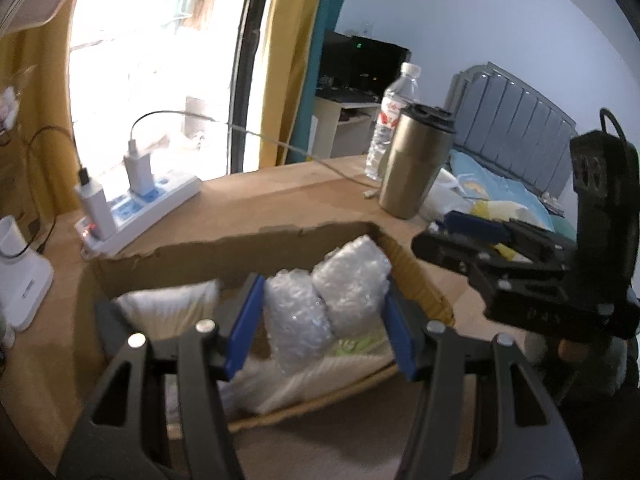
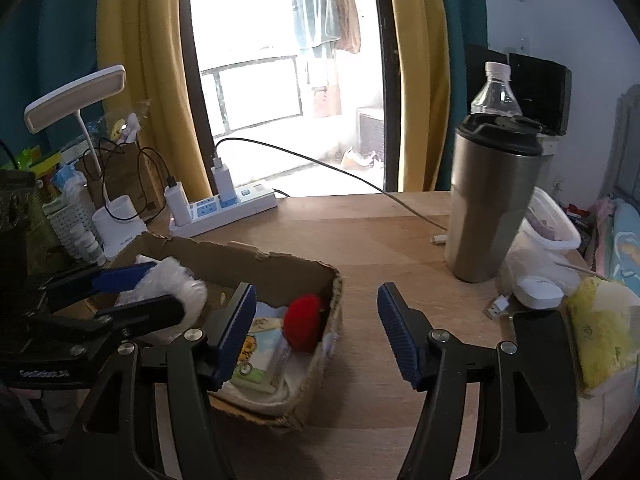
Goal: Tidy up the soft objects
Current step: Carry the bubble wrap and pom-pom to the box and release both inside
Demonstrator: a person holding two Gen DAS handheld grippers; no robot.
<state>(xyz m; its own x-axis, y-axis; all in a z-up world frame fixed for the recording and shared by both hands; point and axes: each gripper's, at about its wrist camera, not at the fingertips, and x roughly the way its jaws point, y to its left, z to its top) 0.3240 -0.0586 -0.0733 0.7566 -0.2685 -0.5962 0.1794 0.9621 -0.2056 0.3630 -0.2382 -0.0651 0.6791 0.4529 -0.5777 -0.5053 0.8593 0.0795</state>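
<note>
Bubble wrap [image 1: 320, 300] between left tongs [image 1: 320, 328], boxed

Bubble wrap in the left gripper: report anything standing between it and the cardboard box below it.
Nothing visible does. The left gripper holds the bubble wrap over the open top of the cardboard box; the right gripper stands open off to the side.

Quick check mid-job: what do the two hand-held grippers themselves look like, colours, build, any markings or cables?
Both match: the left hand-held gripper and right hand-held gripper have black linkage arms with silver pivot bolts and blue pads, visibly ribbed on the right one. Seen from the side, the left carries small white lettering, too blurred to read, and the right has a black cable loop on top.
</note>
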